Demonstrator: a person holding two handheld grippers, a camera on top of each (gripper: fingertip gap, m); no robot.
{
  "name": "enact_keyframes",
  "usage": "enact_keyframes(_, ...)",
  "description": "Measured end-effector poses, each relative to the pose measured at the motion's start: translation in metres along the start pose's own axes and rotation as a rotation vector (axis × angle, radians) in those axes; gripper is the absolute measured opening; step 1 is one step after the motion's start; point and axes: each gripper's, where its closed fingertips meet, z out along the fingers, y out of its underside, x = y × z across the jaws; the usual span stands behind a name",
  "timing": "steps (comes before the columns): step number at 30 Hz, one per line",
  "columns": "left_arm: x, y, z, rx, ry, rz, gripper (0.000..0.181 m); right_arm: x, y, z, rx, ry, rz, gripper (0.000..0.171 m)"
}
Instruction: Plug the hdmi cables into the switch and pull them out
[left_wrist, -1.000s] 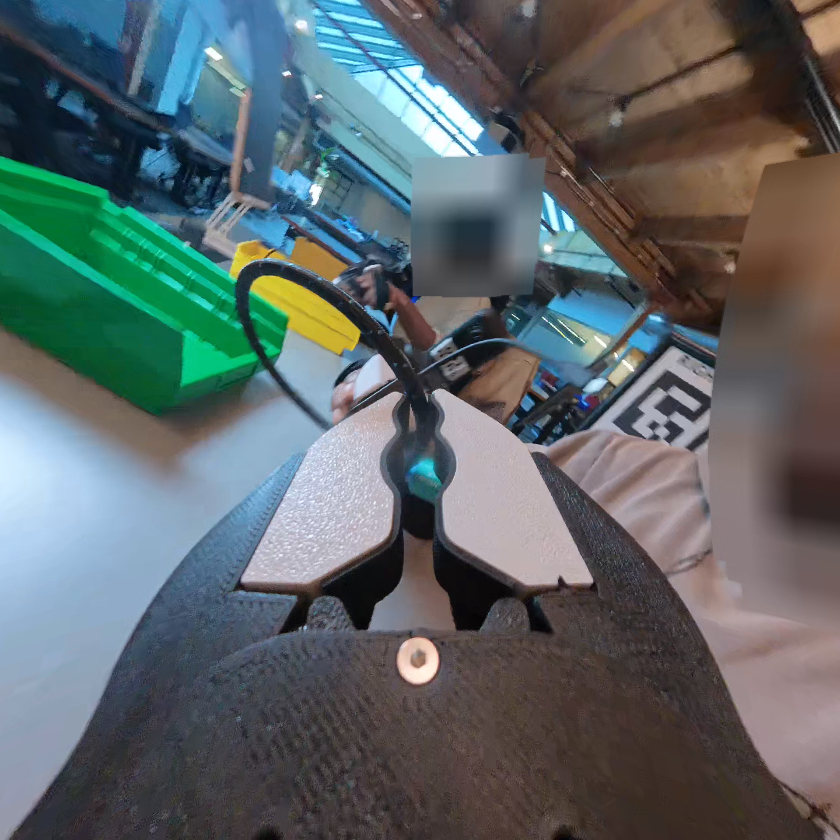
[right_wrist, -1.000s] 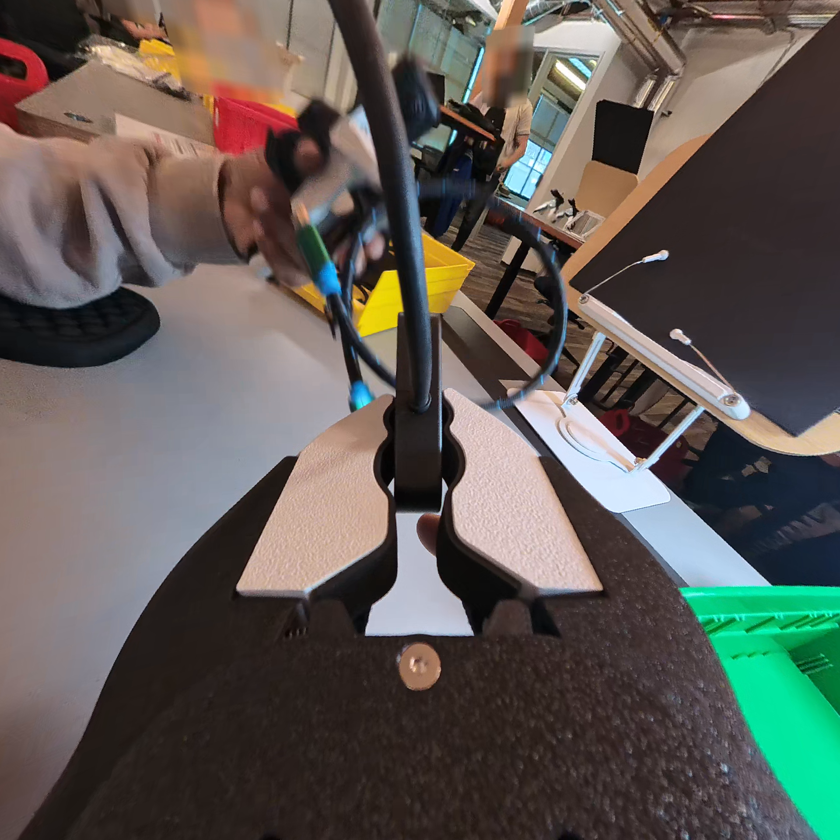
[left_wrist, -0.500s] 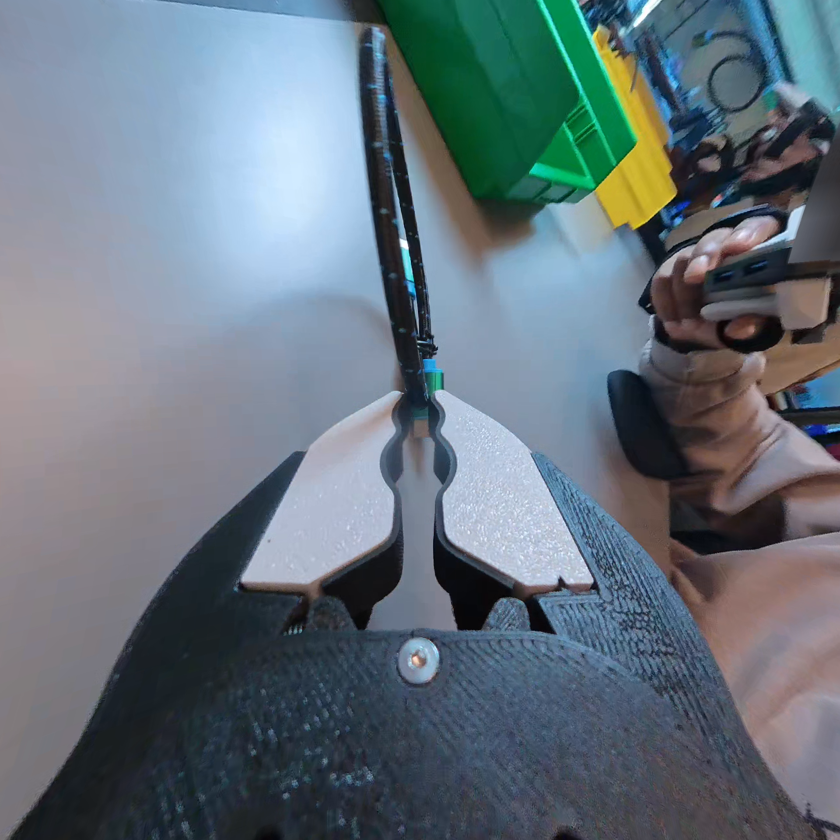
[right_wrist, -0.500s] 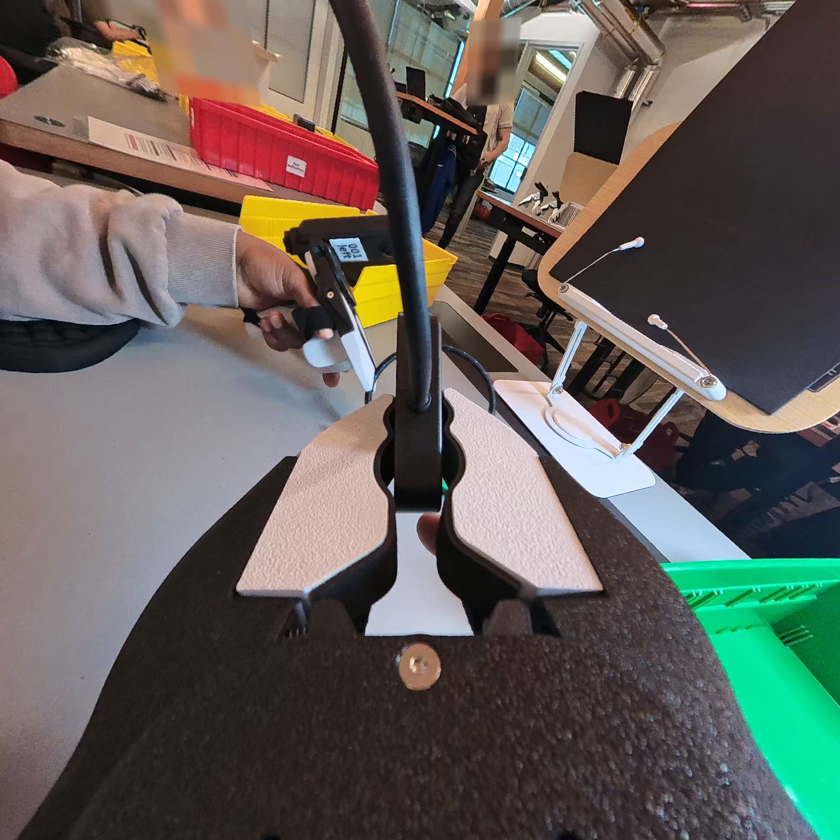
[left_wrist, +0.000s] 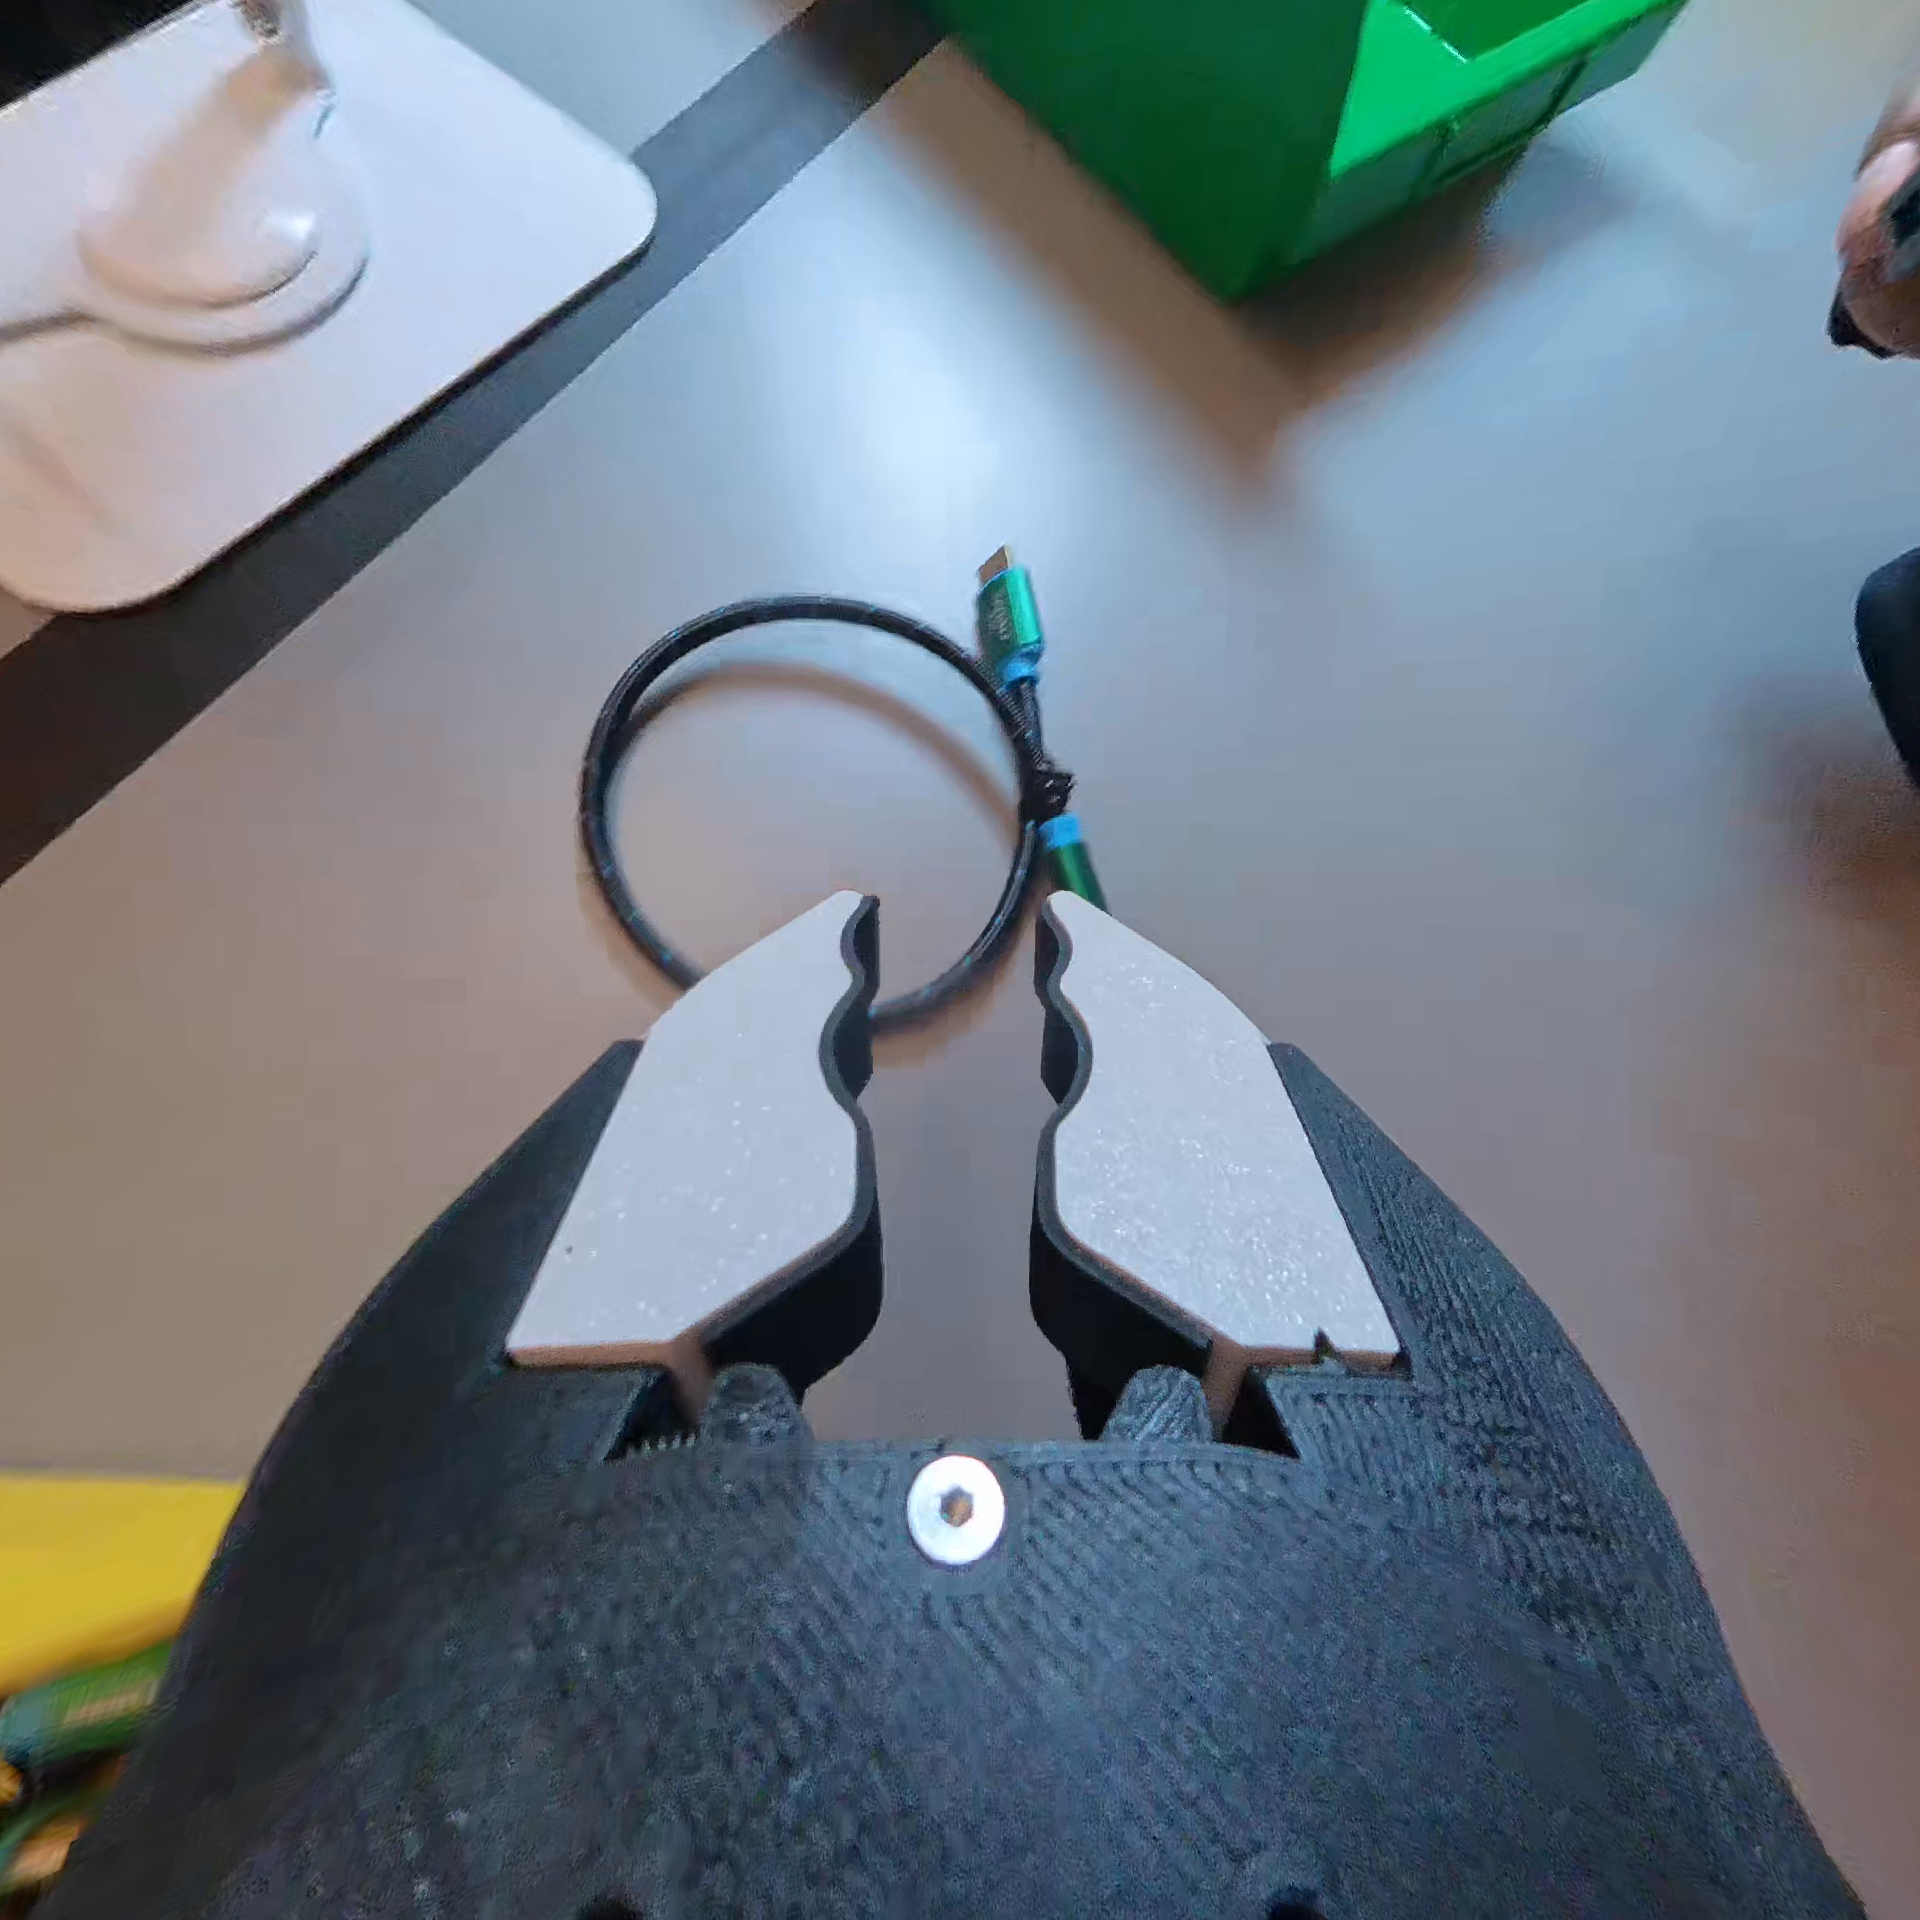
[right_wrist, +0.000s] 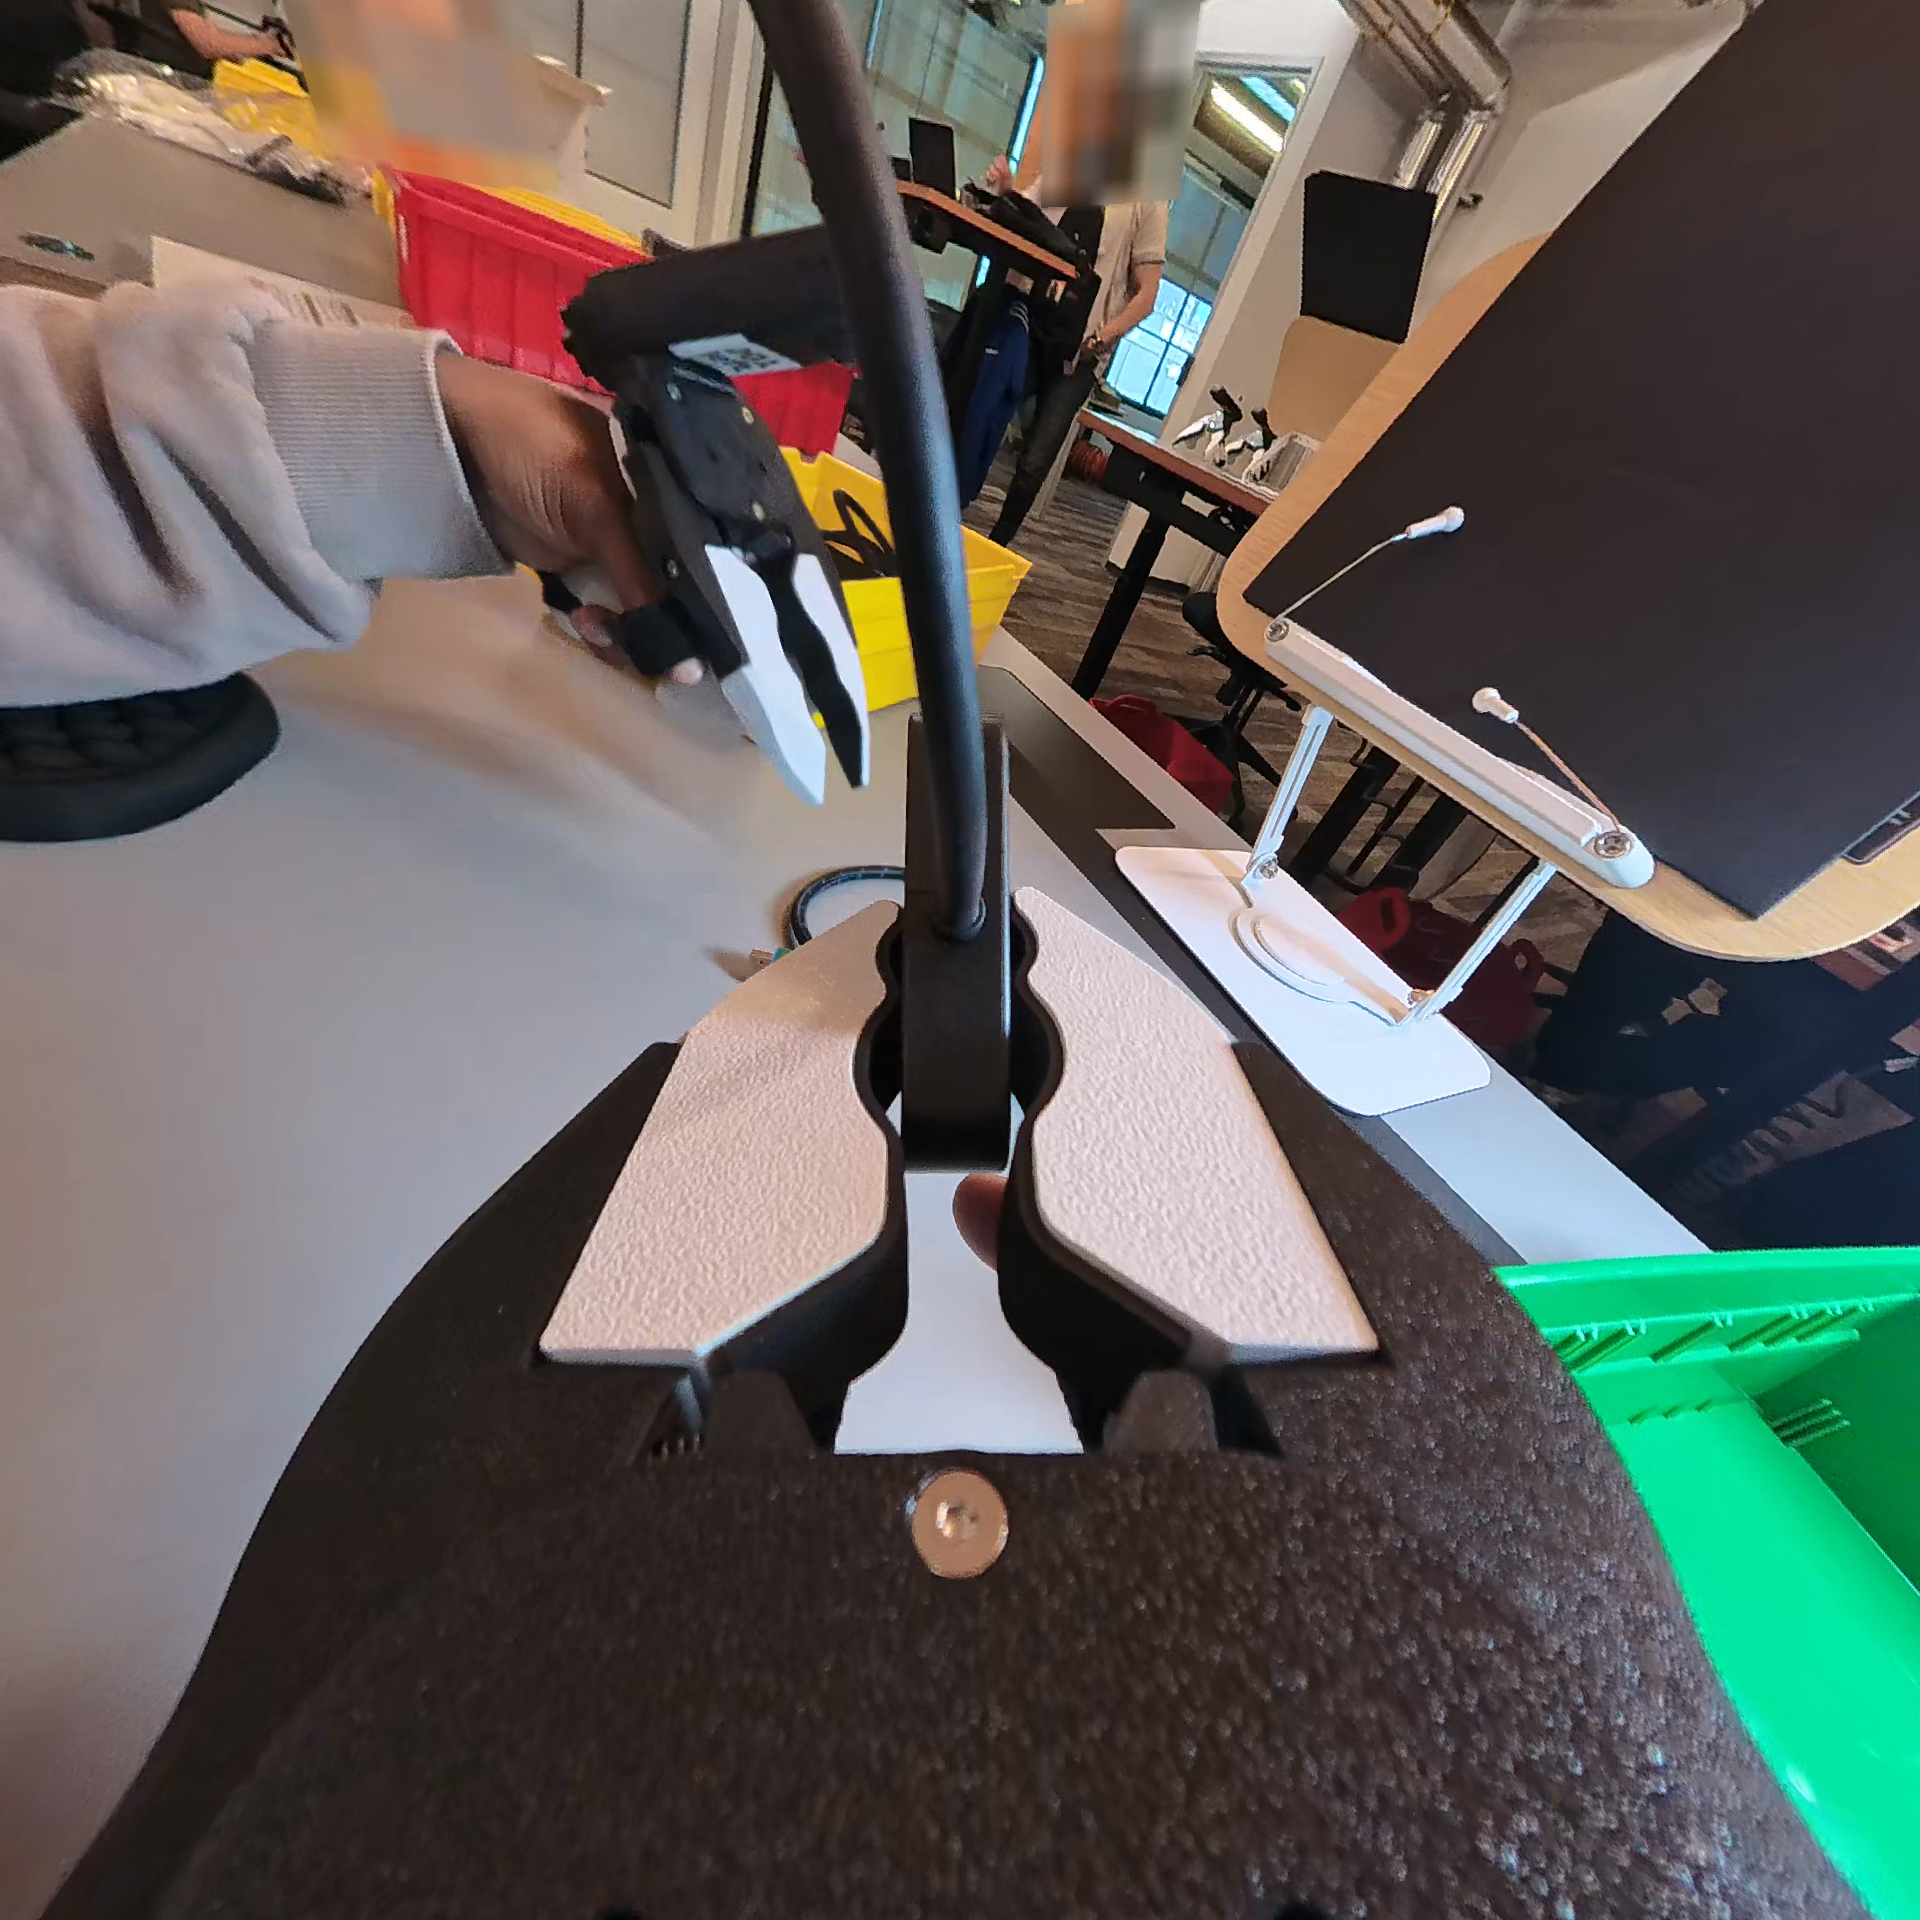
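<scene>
HDMI cable, a short black braided one (left_wrist: 800, 665) tied into a loop with green metal plugs on blue collars, lies flat on the grey tabletop (left_wrist: 1351, 727) in the left wrist view, directly ahead of and below the left gripper (left_wrist: 956, 914). That gripper's white fingers (left_wrist: 727, 1122) stand apart with nothing between them. One green plug (left_wrist: 1006, 613) points away from the gripper; the other (left_wrist: 1072, 862) lies just off the tip of the right-side finger, its long axis running roughly along the gripper's reach and slanting slightly right. A green plastic bin (left_wrist: 1247, 135) sits well beyond, and a white stand base (left_wrist: 312, 260) at far left. In the right wrist view, the right gripper (right_wrist: 956, 935) is clenched on a black rectangular plug body (right_wrist: 956, 1018), upright between the fingers, with a thick smooth black cable (right_wrist: 894, 364) arching up and out of frame. The left gripper (right_wrist: 826, 748) hangs farther off, tips angled down toward the looped cable (right_wrist: 831, 894) on the tabletop. No switch is visible in either view. Judging from this, the left gripper is much the nearer to the loose cable, and a grasp of the near plug would need a short drop with a slight shift right.
</scene>
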Motion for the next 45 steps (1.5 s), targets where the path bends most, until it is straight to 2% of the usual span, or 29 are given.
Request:
enact_keyframes(1,0.007,-0.003,0.012,-0.012,-0.002,0.032,0.032,0.001,0.002,0.001,-0.006,0.003,0.0,0.015)
enact_keyframes(5,0.017,-0.002,0.077,-0.143,-0.039,0.087,0.06,0.002,0.005,0.0,-0.019,0.014,-0.008,0.015)
enact_keyframes(7,0.011,0.003,0.102,-0.213,-0.084,0.096,0.056,0.003,0.005,-0.001,-0.021,0.02,-0.013,0.014)
enact_keyframes(9,0.007,-0.004,0.115,-0.202,-0.095,0.076,0.052,0.005,0.005,-0.002,-0.022,0.025,-0.017,0.014)
enact_keyframes(10,0.007,-0.006,0.116,-0.207,-0.089,0.073,0.044,0.005,0.005,-0.003,-0.023,0.026,-0.018,0.014)
enact_keyframes(12,0.013,-0.005,0.116,-0.228,-0.048,0.112,0.021,0.006,0.007,-0.003,-0.025,0.025,-0.02,0.014)
enact_keyframes(16,0.01,0.003,0.103,-0.271,-0.106,0.264,0.011,0.003,0.009,-0.003,-0.021,0.016,-0.056,0.014)
enact_keyframes(21,0.027,-0.008,0.056,-0.235,-0.171,0.452,0.011,-0.008,0.01,-0.002,-0.044,0.051,-0.33,0.015)
enact_keyframes(25,0.075,-0.022,0.018,-0.222,-0.101,0.562,0.011,-0.023,0.021,0.006,-0.141,0.079,-0.634,0.015)
enact_keyframes(30,0.114,-0.019,0.006,-0.294,-0.102,0.709,0.011,-0.042,0.039,0.02,-0.242,0.065,-0.84,0.014)
enact_keyframes(34,0.114,-0.012,0.012,-0.355,-0.149,0.772,0.011,-0.046,0.046,0.022,-0.264,0.049,-0.856,0.014)
enact_keyframes(38,0.115,-0.014,0.013,-0.327,-0.127,0.773,0.011,-0.049,0.049,0.021,-0.255,0.009,-0.824,0.014)
enact_keyframes(42,0.122,-0.017,0.008,-0.289,-0.08,0.78,0.011,-0.052,0.045,0.018,-0.204,-0.033,-0.724,0.015)
enact_keyframes(45,0.134,-0.015,0.003,-0.245,0.035,0.777,0.011,-0.061,0.041,0.014,-0.154,-0.121,-0.642,0.014)
